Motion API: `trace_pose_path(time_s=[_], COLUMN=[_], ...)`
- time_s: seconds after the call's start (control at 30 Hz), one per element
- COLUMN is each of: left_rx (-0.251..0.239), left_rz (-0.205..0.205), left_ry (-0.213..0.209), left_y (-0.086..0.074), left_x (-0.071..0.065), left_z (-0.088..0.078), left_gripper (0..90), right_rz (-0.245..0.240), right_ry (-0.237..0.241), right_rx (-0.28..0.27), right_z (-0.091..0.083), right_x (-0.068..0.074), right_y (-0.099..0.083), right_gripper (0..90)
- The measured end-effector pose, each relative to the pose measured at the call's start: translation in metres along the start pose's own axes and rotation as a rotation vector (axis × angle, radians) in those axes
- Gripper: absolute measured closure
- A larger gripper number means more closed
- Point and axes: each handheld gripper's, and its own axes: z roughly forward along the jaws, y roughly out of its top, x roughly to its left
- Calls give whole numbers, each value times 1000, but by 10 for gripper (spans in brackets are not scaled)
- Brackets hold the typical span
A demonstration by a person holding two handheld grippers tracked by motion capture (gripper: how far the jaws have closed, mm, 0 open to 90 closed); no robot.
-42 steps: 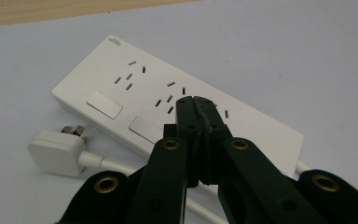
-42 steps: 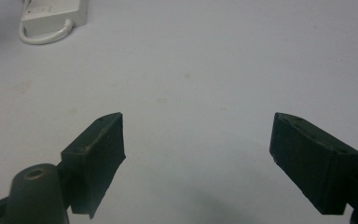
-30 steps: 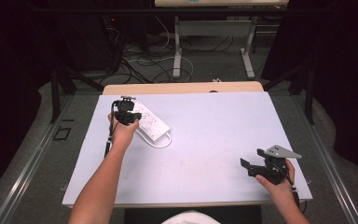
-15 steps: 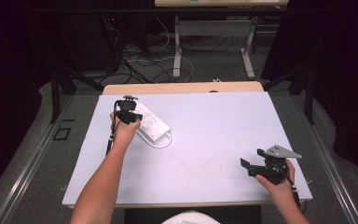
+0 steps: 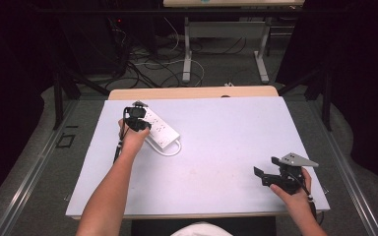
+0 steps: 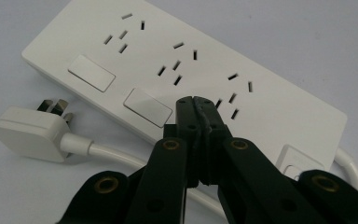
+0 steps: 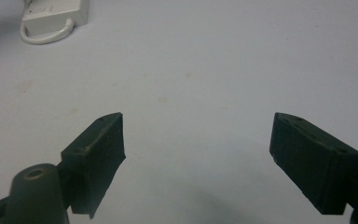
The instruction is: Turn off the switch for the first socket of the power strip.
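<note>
A white power strip (image 5: 158, 129) lies at the back left of the pale table (image 5: 226, 147), with several sockets and two rocker switches (image 6: 148, 107). Its white cord loops at the near end (image 5: 170, 149), and its plug (image 6: 28, 132) rests beside it. My left gripper (image 5: 137, 118) (image 6: 196, 103) is shut, its joined tips held just over the strip's top by the second switch. My right gripper (image 5: 266, 173) (image 7: 198, 149) stands open near the front right corner with nothing between its jaws; the strip's end (image 7: 51, 14) lies far ahead of it.
A wooden table edge (image 5: 192, 92) runs behind the pale sheet. Beyond it are desk legs (image 5: 187, 49) and tangled cables (image 5: 147, 64) on the floor. Metal rails (image 5: 34, 167) flank the table. The person's forearms come in from the bottom.
My left gripper has shifted slightly over the power strip's far end. The right gripper has stayed in place.
</note>
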Motion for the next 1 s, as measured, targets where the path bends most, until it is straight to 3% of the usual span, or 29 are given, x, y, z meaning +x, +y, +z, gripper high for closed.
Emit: trace_pose_path(time_s=[0.57,1.0], left_rx=[24,29], left_rz=[-13,4], left_ry=[1,4], left_y=[-1,-1], left_x=[2,0], left_z=[11,12], left_gripper=[900,900], right_rz=[1,1], right_ry=[1,5], right_rx=[3,2], right_z=[0,0], right_x=[0,0], right_y=[0,0], right_gripper=[173,173])
